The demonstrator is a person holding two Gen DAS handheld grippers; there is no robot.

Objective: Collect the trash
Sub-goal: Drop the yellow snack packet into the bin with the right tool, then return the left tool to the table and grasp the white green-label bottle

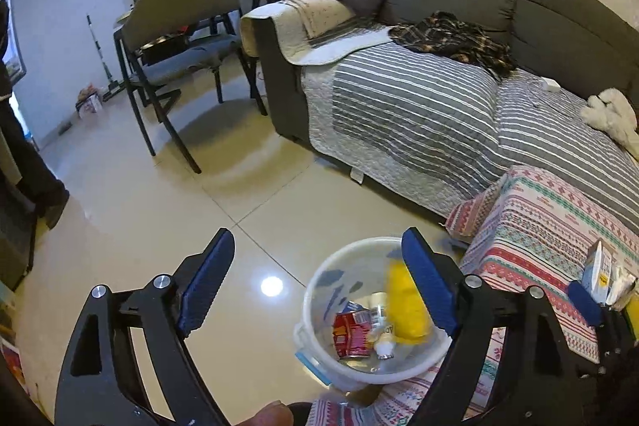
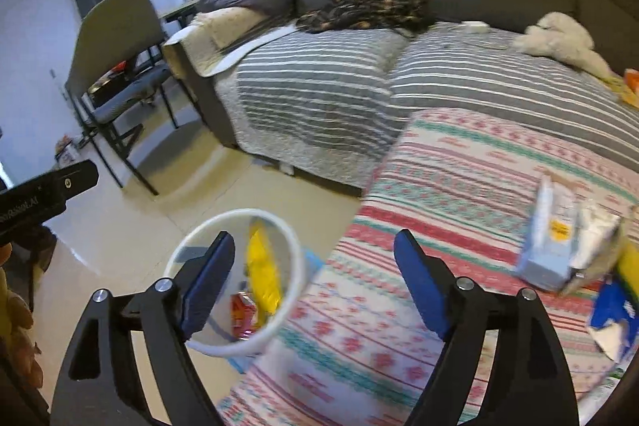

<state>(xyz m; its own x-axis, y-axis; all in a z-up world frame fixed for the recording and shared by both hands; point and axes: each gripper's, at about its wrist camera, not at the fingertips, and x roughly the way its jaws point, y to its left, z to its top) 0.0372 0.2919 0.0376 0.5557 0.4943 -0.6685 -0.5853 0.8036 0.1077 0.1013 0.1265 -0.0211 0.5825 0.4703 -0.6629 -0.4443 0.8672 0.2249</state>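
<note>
blue-padded fingers of the left gripper (image 1: 317, 280) stand wide apart and empty above the clear trash bin (image 1: 319, 278) on the floor beside the patterned table (image 1: 539, 226). inside the bin lie a yellow wrapper (image 1: 407, 306), a red can (image 1: 353, 332) and a small bottle (image 1: 379, 322).

from the right wrist, the right gripper (image 2: 313, 280) is likewise spread open and holds nothing, hanging over the table's edge (image 2: 399, 226) with the bin (image 2: 297, 250) to its left. a pale carton (image 2: 549, 238), crumpled silvery wrapper (image 2: 595, 238) and torn blue packet (image 2: 611, 310) remain on the table at right.

collection seems part done; next, the right gripper likely must swing right toward that litter and close on one piece.
</note>
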